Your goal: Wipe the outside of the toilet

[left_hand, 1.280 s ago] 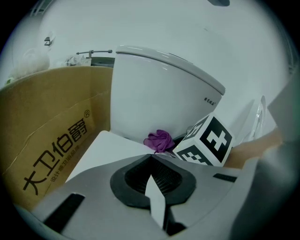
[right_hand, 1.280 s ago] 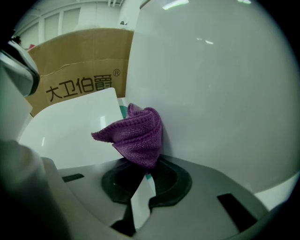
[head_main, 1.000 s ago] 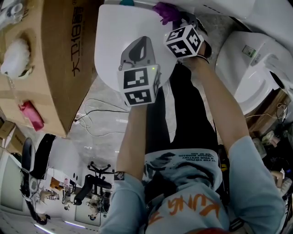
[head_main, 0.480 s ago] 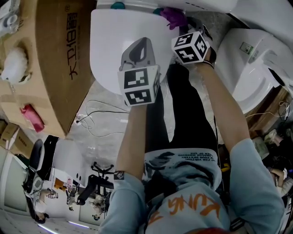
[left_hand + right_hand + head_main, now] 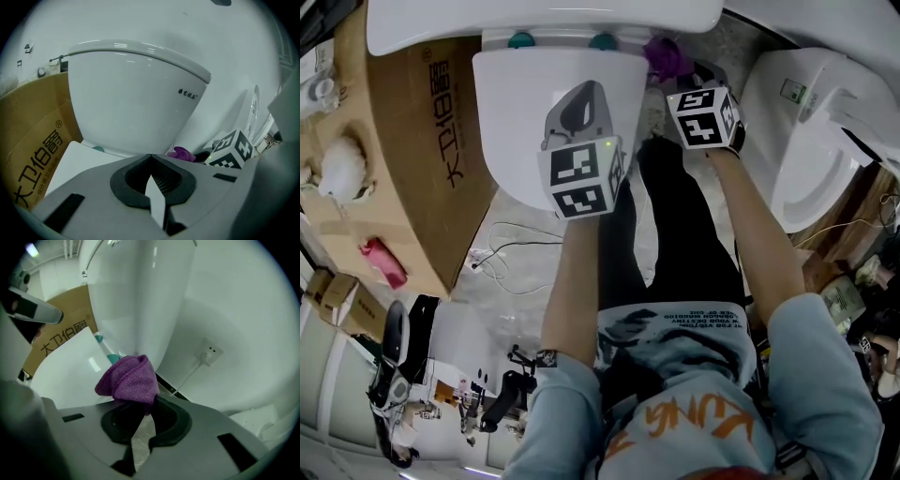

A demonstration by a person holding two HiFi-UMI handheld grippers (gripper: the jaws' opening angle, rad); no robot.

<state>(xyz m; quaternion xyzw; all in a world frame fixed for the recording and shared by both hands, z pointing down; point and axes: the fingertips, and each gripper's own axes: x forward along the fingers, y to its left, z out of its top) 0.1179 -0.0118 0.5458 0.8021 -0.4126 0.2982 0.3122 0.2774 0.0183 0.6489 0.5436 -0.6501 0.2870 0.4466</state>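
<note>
Cloth (image 5: 127,379): purple microfibre, soft and light, bunched into a loose fold. It is best held by one gathered end so the free bulk can flatten against a surface.
Position: beside the rear right of the toilet (image 5: 553,94), near its tank (image 5: 131,98); contact with the porcelain is unclear.
Right tool (image 5: 140,411): clenched on the cloth's lower end.
Left tool (image 5: 150,157): jaws together with nothing between them, above the seat lid.
Porcelain: white, glazed, hard and rounded, likely slick.
Neighbour: cardboard box (image 5: 412,141), just beside the toilet.

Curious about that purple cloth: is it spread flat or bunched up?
Bunched up: the cloth is a crumpled wad pinched in the right tongs.
</note>
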